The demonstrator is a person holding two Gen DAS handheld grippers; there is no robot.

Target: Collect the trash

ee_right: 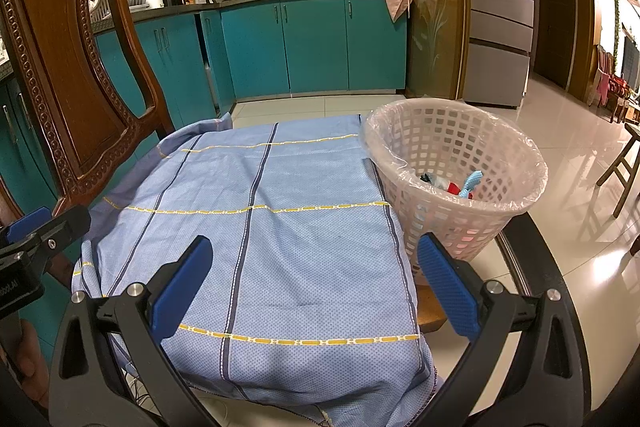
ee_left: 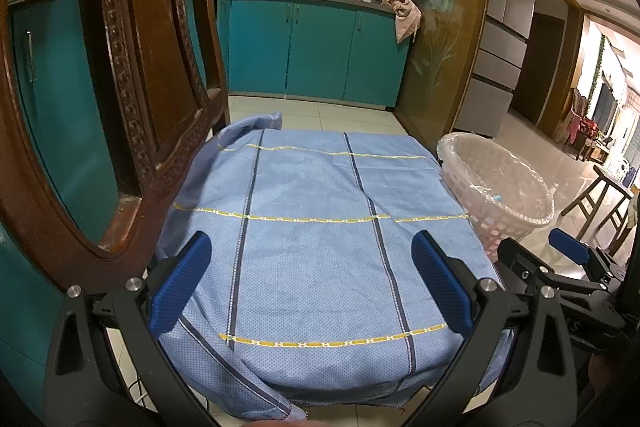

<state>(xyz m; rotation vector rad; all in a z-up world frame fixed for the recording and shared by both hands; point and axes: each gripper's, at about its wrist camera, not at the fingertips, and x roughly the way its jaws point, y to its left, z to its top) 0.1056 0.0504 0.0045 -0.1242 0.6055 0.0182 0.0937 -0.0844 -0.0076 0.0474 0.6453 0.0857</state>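
A white lattice trash basket (ee_right: 452,167) lined with a clear bag stands at the right of a stool covered by a blue checked cloth (ee_right: 272,239). Several pieces of trash (ee_right: 460,185), red, blue and white, lie inside it. The basket also shows in the left wrist view (ee_left: 496,183). My left gripper (ee_left: 312,263) is open and empty above the cloth (ee_left: 312,227). My right gripper (ee_right: 316,267) is open and empty above the cloth's right part, next to the basket. No trash lies on the cloth.
A carved wooden chair (ee_right: 76,67) stands at the left, close to the cloth. Teal kitchen cabinets (ee_right: 312,43) line the back wall. A fridge (ee_right: 500,7) and a wooden stool (ee_right: 624,167) are at the right on the tiled floor.
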